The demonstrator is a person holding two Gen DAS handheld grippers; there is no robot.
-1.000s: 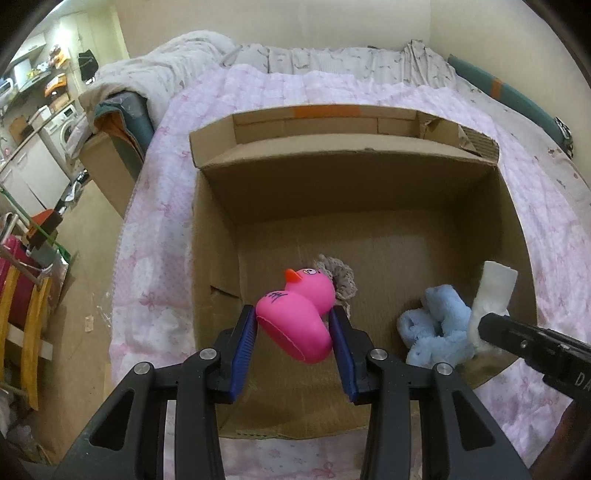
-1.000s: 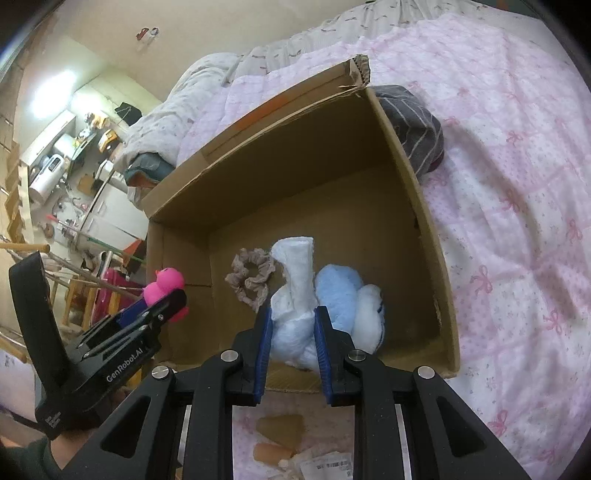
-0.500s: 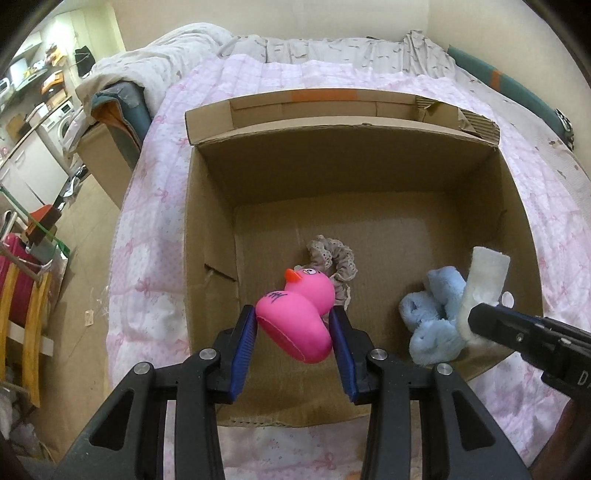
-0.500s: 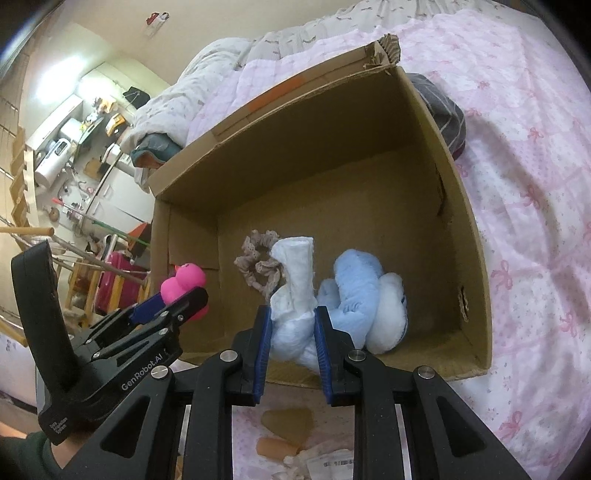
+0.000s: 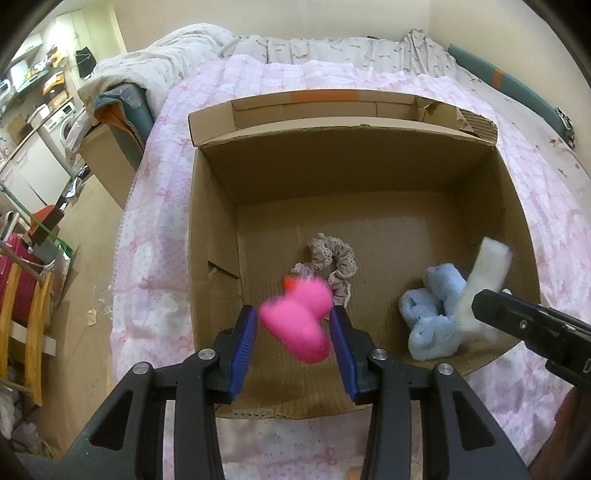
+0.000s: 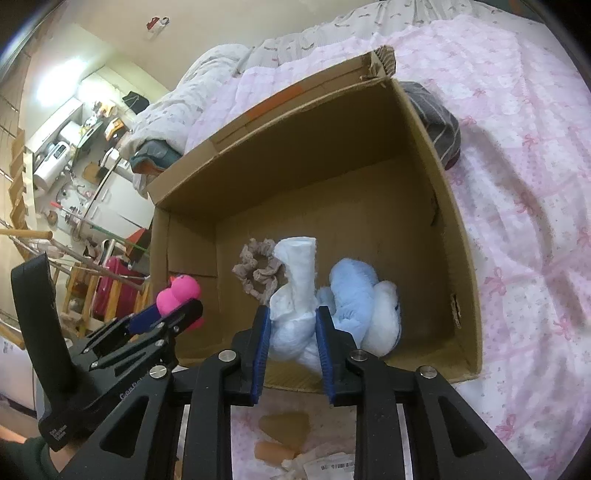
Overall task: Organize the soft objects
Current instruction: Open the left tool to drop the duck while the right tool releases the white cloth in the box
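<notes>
Left wrist view: the left gripper (image 5: 293, 326), jaws just widening, had released the blurred pink duck (image 5: 301, 325) over the cardboard box (image 5: 214, 236). The right gripper (image 6: 291, 343), also just widening, loosely bracketed the white cloth (image 6: 295, 295).

The cardboard box (image 5: 214, 229) is set on the bed (image 5: 147, 258). Inside it, the scrunchie (image 5: 332, 258) is found mid-floor; the plush toy (image 5: 432, 314) is seen to its right, against the near wall.

Cream walls (image 5: 280, 14), bed (image 5: 535, 229) under pink bow-print quilt, wooden floor (image 5: 88, 258) (cluttered), white kitchen appliances (image 6: 55, 162) beyond
</notes>
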